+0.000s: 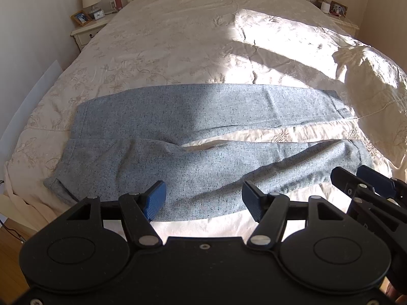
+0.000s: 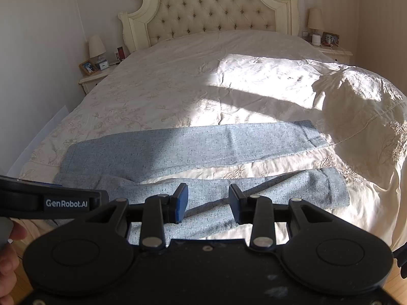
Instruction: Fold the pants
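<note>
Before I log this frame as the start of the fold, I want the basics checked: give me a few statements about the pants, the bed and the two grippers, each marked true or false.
1. The grey pants lie spread on the bed with the two legs apart. True.
2. The left gripper is clamped on the waistband. False: its jaws are open and hold nothing.
3. The right gripper is open, hovering over the nearer leg. True.
4. The pants are already folded in half. False: both legs lie side by side with bedspread showing between them.
5. A lamp stands on the nightstand beside the headboard. True.
</note>
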The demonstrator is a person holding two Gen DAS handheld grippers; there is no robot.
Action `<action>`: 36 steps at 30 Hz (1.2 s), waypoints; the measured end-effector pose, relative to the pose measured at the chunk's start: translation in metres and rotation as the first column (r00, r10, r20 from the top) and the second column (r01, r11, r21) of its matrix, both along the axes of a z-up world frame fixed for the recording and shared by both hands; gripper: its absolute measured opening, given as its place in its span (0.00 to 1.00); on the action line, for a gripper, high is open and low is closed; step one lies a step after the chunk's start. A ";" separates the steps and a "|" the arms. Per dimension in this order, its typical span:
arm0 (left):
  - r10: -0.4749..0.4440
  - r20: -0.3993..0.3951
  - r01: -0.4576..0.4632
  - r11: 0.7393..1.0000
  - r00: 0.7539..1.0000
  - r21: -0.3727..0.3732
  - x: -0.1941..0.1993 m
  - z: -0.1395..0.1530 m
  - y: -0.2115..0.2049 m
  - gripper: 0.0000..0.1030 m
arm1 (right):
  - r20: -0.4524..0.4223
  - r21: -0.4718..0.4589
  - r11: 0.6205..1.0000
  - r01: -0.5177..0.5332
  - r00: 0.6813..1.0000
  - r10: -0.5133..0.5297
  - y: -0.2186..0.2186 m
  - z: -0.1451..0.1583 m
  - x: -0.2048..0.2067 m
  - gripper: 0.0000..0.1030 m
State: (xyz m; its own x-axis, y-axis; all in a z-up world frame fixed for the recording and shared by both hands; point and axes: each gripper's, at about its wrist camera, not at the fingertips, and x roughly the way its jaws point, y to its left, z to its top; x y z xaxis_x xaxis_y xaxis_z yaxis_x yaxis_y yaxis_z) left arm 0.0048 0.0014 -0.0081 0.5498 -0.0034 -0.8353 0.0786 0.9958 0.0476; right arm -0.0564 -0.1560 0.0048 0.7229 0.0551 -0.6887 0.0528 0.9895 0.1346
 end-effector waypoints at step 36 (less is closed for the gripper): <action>0.097 -0.250 -0.102 0.995 0.963 -0.007 0.061 -0.060 0.016 0.63 | -0.201 0.085 0.996 -0.025 0.979 0.041 0.002 -0.055 0.048 0.39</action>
State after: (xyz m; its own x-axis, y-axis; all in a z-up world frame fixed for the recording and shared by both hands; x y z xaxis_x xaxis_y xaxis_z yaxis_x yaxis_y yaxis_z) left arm 0.0661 0.0176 -0.0679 0.3227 0.0224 -0.9462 -0.0137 0.9997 0.0190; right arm -0.0084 -0.1535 -0.0499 0.5660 0.1384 -0.8127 0.0549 0.9773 0.2046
